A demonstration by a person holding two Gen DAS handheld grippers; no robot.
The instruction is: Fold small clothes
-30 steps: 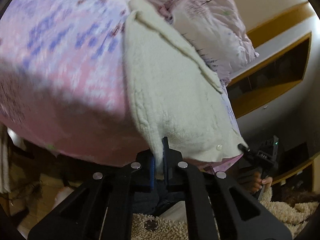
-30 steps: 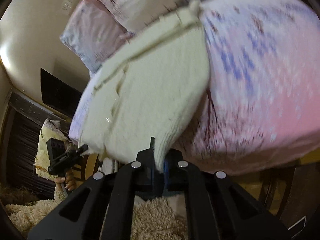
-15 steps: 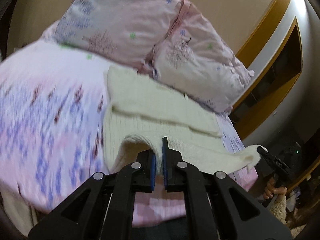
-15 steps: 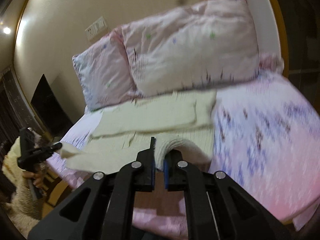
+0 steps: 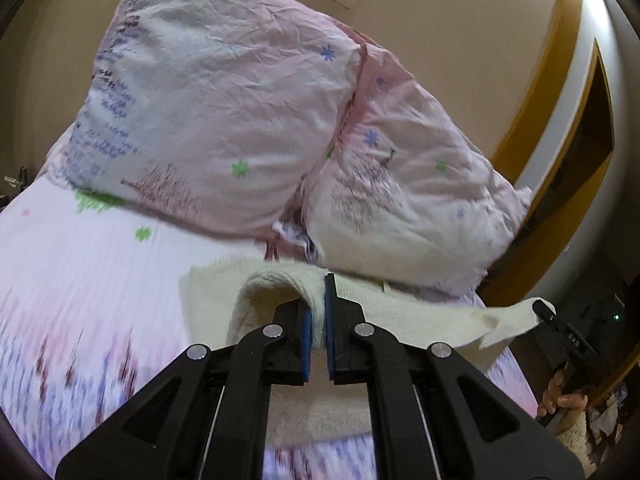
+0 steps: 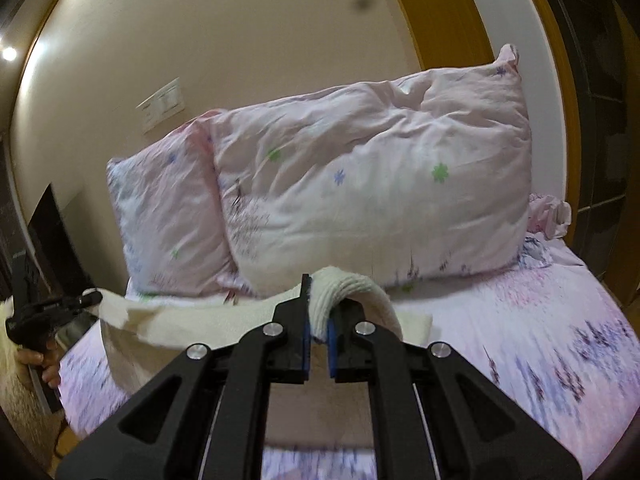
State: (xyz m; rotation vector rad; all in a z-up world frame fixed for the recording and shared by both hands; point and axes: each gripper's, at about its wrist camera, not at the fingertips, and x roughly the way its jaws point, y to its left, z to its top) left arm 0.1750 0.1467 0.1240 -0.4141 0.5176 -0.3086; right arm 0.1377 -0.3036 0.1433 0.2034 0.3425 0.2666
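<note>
Warm dim indoor light, motion-blurred bedsheet (image 5: 60,320), dark fisheye-warped corners.

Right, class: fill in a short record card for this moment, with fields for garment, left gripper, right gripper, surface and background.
garment: cream knitted garment, hem lifted off the bed
left gripper: shut on one corner of the hem
right gripper: shut on the other corner
surface: bed with pink floral sheet
background: two pillows against the wall, switch plate above
</note>
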